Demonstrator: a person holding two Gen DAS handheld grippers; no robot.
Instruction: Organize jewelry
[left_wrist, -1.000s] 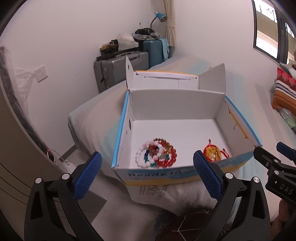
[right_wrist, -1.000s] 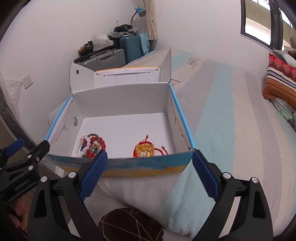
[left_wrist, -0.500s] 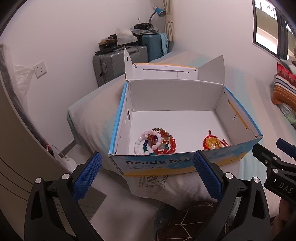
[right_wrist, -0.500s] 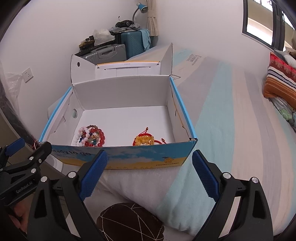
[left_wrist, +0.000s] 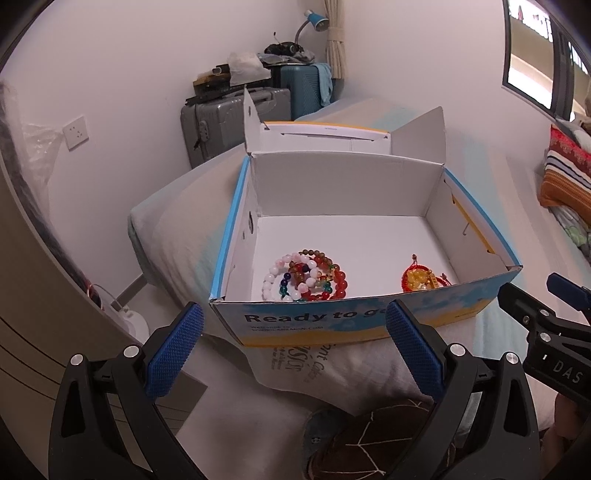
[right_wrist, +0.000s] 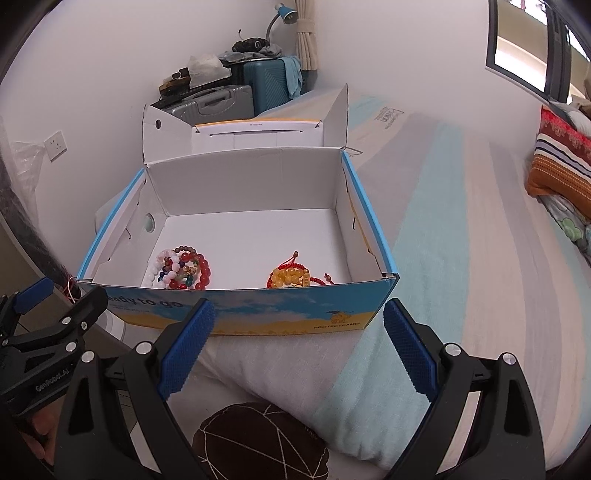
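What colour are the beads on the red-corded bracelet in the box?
Yellow, amber-like beads on the red-corded bracelet, lying in the box; the right wrist view shows it best.

2 suitcases (left_wrist: 236, 122) by wall, blue lamp (left_wrist: 314, 20), striped pillow (right_wrist: 561, 162) on bed.

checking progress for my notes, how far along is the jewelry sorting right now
Done, it seems: a cluster of beaded bracelets and a yellow bead bracelet with red cord already lie apart in the open box on the bed. In hand: nothing. The left gripper and right gripper are both open and empty, short of the box front. Left: no loose jewelry shows outside the box, so perhaps only closing the lid.
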